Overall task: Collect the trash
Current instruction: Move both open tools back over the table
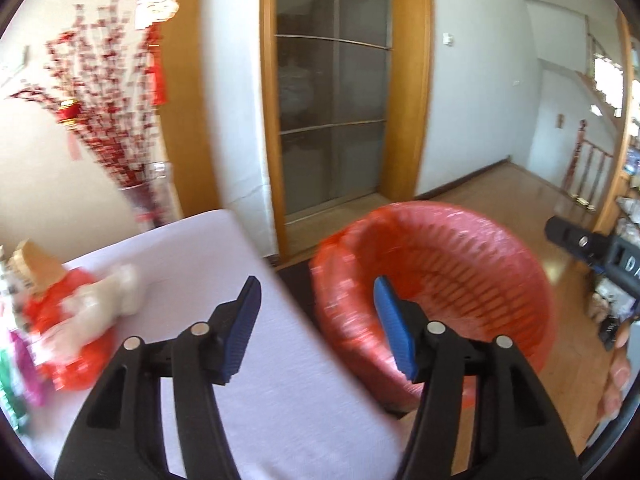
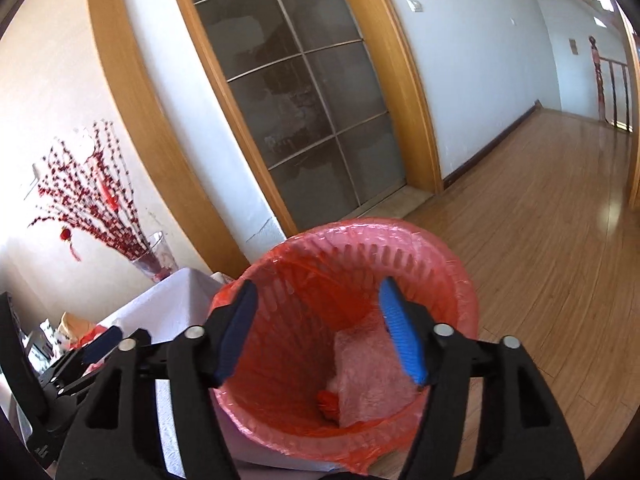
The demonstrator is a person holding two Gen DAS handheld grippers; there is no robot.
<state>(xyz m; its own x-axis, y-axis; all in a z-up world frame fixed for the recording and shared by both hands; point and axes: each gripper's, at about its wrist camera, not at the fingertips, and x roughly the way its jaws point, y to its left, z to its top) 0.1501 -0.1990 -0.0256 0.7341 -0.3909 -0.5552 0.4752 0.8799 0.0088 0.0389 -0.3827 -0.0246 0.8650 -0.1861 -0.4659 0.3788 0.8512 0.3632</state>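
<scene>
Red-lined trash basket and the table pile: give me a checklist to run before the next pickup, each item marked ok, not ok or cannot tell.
1. Left gripper empty, jaws open: ok.
2. Right gripper empty, jaws open over the red plastic slatted basket with red bag liner: ok.
3. Pale crumpled plastic wrap lies inside the basket: ok.
4. Table with white cloth cleared of trash: not ok; pile of red bag and white wrapper remains.
5. Pile sharply visible for aiming: not ok, blurred.
6. Basket has room: ok.

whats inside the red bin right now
In the bin, over its red liner, lie a pale crumpled wrapper and a small red scrap. The near wall and the right tongs hide part of the bottom.
</scene>
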